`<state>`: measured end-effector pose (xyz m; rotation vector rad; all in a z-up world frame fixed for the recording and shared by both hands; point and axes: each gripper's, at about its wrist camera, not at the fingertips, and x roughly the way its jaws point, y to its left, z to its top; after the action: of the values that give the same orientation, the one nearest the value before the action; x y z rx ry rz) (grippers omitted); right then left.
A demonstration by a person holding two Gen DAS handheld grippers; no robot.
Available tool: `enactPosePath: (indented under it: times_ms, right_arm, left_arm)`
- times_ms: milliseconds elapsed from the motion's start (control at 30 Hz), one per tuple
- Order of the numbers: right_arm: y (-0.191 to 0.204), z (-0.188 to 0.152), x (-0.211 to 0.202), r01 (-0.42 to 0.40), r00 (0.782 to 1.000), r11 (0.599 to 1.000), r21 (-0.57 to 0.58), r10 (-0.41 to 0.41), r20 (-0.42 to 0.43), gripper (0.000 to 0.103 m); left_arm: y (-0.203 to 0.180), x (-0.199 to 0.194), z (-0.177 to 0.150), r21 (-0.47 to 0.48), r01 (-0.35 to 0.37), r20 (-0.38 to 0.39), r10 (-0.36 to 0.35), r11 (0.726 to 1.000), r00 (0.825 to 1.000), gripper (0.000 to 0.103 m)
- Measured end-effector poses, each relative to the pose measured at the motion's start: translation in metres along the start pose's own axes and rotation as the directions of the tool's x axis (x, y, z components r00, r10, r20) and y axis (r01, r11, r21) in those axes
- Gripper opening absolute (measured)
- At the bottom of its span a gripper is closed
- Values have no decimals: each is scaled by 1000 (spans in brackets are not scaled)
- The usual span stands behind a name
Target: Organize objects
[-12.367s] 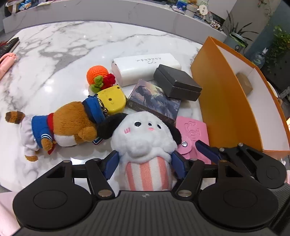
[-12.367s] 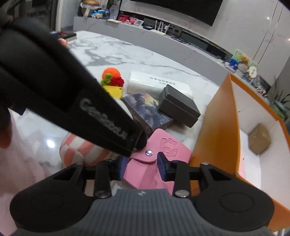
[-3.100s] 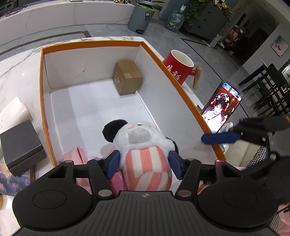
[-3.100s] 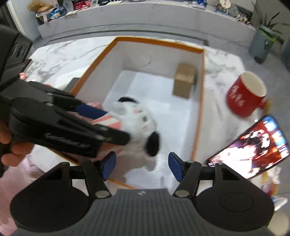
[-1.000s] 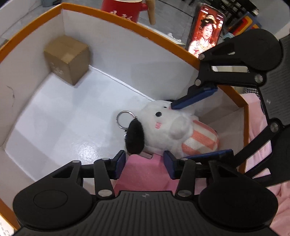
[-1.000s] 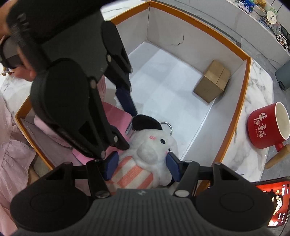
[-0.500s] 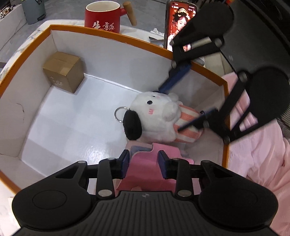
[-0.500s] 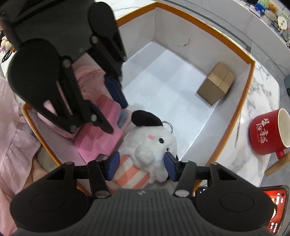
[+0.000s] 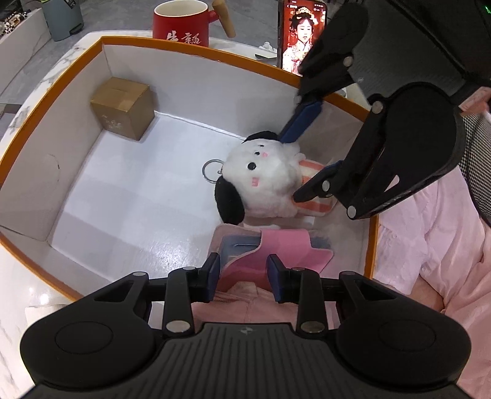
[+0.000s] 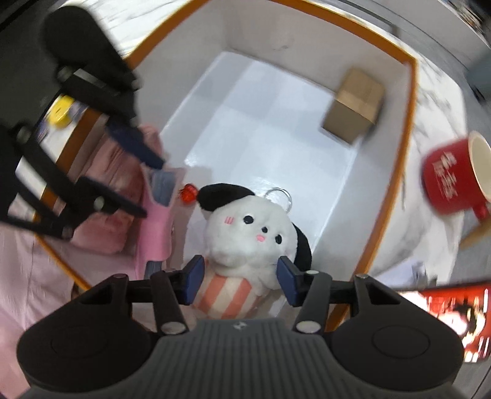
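Observation:
A white plush dog (image 9: 264, 178) with black ears and a striped body lies inside the orange-rimmed white box (image 9: 196, 52). My right gripper (image 10: 237, 280) has its blue pads (image 10: 193, 277) on either side of the plush's striped body (image 10: 227, 294); it also shows in the left wrist view (image 9: 307, 153). A pink wallet (image 9: 264, 254) lies in the box beside the plush. My left gripper (image 9: 244, 271) is partly open with its fingers on both sides of the wallet's near end.
A small brown carton (image 9: 122, 107) sits in the box's far corner. A red mug (image 9: 181, 27) and a lit phone (image 9: 302, 33) stand outside the box on the marble top. Pink clothing (image 9: 429, 239) is at the near right.
Both grippers have drawn back and up from the box. The plush has turned upright between the right gripper's pads. The pink wallet lies flatter by the plush.

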<state>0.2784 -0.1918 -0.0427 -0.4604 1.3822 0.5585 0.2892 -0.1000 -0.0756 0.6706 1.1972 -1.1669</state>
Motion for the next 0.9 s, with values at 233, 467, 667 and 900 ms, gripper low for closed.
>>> enactPosePath:
  times_ms: [233,467,667,900]
  right_arm:
    - [4,-7,1,70,997,993,91,-67,-29,52]
    - [17,-9,8,46,999,990,131,-47,6,49]
    - [5,-18,6,-108,993,980,167,98,69,43]
    - [1,-14,17,-348,935,868,355,348,66,0]
  left_arm:
    - [4,0,-4,-4,0,31,0,1000,1000,38]
    - [6,-3,-10,-23,-5,61,7,1000,998,31]
    - [2,-21,-20,-77,-49,159,61,996,985,31]
    - [-7,-50,-36,-224,-121,258,179,967,949,39]
